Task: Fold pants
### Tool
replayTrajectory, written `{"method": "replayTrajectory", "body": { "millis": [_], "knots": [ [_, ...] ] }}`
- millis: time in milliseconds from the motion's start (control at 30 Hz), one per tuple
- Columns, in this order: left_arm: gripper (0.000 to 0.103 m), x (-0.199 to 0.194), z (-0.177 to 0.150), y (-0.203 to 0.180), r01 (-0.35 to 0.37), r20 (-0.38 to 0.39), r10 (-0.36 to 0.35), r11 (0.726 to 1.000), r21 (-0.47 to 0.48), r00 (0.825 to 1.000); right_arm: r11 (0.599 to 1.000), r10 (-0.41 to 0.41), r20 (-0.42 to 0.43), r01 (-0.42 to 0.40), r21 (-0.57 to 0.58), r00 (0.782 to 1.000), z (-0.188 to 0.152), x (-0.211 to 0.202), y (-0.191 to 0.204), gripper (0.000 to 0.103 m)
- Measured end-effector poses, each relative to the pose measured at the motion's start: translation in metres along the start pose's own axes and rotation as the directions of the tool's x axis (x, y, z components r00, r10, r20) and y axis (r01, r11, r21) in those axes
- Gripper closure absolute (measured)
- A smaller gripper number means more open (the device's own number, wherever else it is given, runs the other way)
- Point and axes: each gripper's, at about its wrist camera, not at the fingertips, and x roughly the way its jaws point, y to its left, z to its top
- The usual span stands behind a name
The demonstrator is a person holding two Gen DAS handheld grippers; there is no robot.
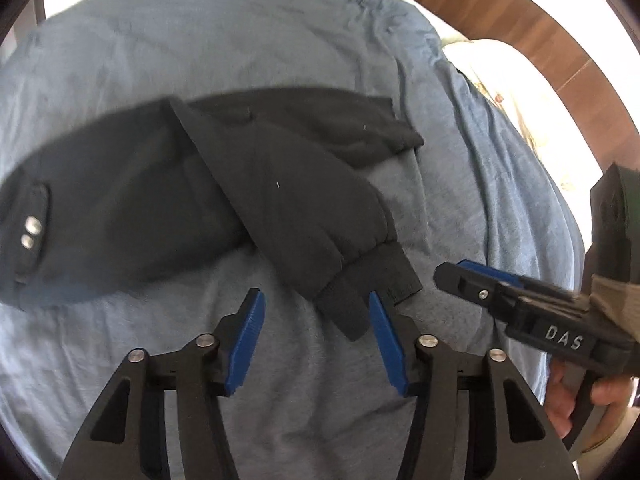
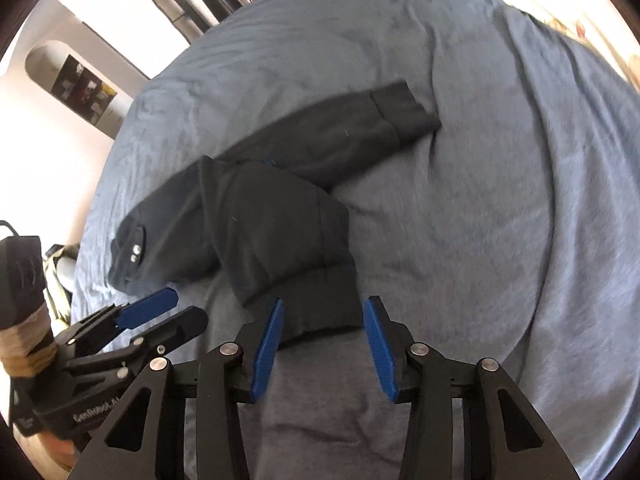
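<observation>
Black pants lie on a blue bedspread, waistband with two metal snaps at the left, both legs spread apart to the right. My left gripper is open, just in front of the near leg's ribbed cuff, whose corner lies beside the right finger. In the right wrist view the pants lie the same way and my right gripper is open with that cuff between its fingers. The far leg's cuff lies flat further back.
The right gripper shows at the right of the left wrist view, the left gripper at the lower left of the right wrist view. A pale pillow and wooden headboard lie beyond the bedspread. White wall left.
</observation>
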Motion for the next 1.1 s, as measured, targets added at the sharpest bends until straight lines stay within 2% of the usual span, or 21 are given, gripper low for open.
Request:
{"method": "replayTrajectory", "body": {
  "millis": [167, 467, 533, 667, 733, 800, 1000, 1100],
  "knots": [
    [0.060, 0.022, -0.001, 0.000, 0.038, -0.044, -0.039, 0.999, -0.019, 0.998, 0.998, 0.034, -0.024, -0.033, 0.054, 0.999, -0.005, 0.021, -0.014, 0.064],
    [0.072, 0.054, 0.001, -0.002, 0.047, -0.117, -0.048, 0.999, -0.019, 0.992, 0.988, 0.070, -0.061, -0.061, 0.139, 0.996, -0.009, 0.051, -0.032, 0.064],
    [0.080, 0.054, 0.002, -0.002, 0.046, -0.119, -0.048, 0.999, -0.017, 0.992, 0.985, 0.088, -0.066, -0.077, 0.156, 0.994, -0.010, 0.055, -0.034, 0.067],
    [0.090, 0.052, 0.004, -0.003, 0.051, -0.117, -0.053, 0.999, -0.019, 0.992, 0.980, 0.118, -0.083, -0.102, 0.172, 0.990, -0.010, 0.063, -0.034, 0.078],
    [0.095, 0.044, 0.006, -0.006, 0.057, -0.104, -0.057, 0.998, -0.011, 0.993, 0.980, 0.125, -0.087, -0.110, 0.164, 0.988, -0.010, 0.063, -0.033, 0.091],
    [0.095, 0.032, 0.012, -0.014, 0.037, -0.069, -0.036, 0.999, 0.017, 0.997, 0.978, 0.141, -0.077, -0.126, 0.169, 0.987, -0.008, 0.058, -0.031, 0.096],
    [0.096, -0.004, 0.052, -0.038, 0.040, 0.050, -0.042, 0.998, 0.051, 0.998, 0.959, 0.202, 0.034, -0.204, 0.195, 0.979, 0.016, 0.016, -0.031, 0.096],
    [0.096, -0.008, 0.082, -0.052, 0.030, 0.100, -0.039, 0.995, 0.091, 0.994, 0.949, 0.221, 0.088, -0.235, 0.212, 0.971, 0.035, 0.000, -0.036, 0.096]
  ]
}}
